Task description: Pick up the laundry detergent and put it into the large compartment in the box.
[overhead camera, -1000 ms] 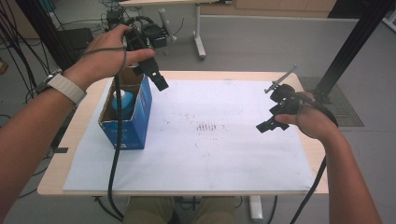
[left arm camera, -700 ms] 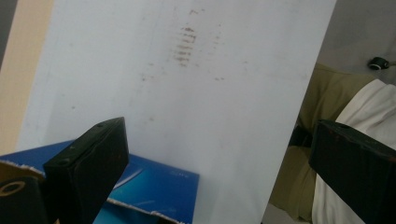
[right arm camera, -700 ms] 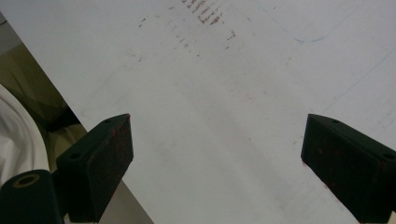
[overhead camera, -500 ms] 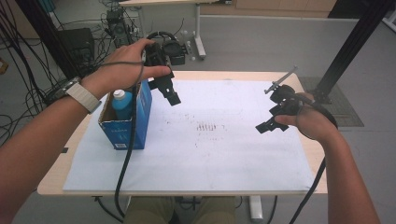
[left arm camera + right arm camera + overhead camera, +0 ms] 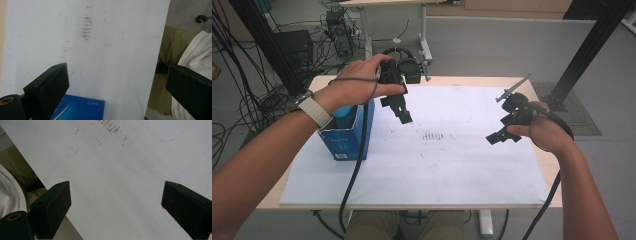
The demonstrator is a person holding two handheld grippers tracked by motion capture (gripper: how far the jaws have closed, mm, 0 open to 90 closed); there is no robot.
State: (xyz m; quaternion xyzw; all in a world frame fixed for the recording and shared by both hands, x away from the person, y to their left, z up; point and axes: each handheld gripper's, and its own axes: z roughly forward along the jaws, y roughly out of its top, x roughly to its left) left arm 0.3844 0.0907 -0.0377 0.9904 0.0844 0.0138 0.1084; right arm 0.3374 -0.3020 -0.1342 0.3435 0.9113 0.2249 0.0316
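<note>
Two grippers, both held above a white sheet (image 5: 452, 165) on the table (image 5: 472, 80). Left gripper (image 5: 404, 116): jaws wide apart, empty, just right of a blue box (image 5: 346, 142) at the sheet's left edge; a blue bottle (image 5: 343, 112) stands inside. Right gripper (image 5: 498, 137): jaws wide apart, empty, well apart from the box.

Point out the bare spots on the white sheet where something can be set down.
Free: the white sheet between the blue box and the right gripper, around the brown smudges, plus the whole near strip. Crowded: the far-left corner, where the left gripper hangs beside the box.
</note>
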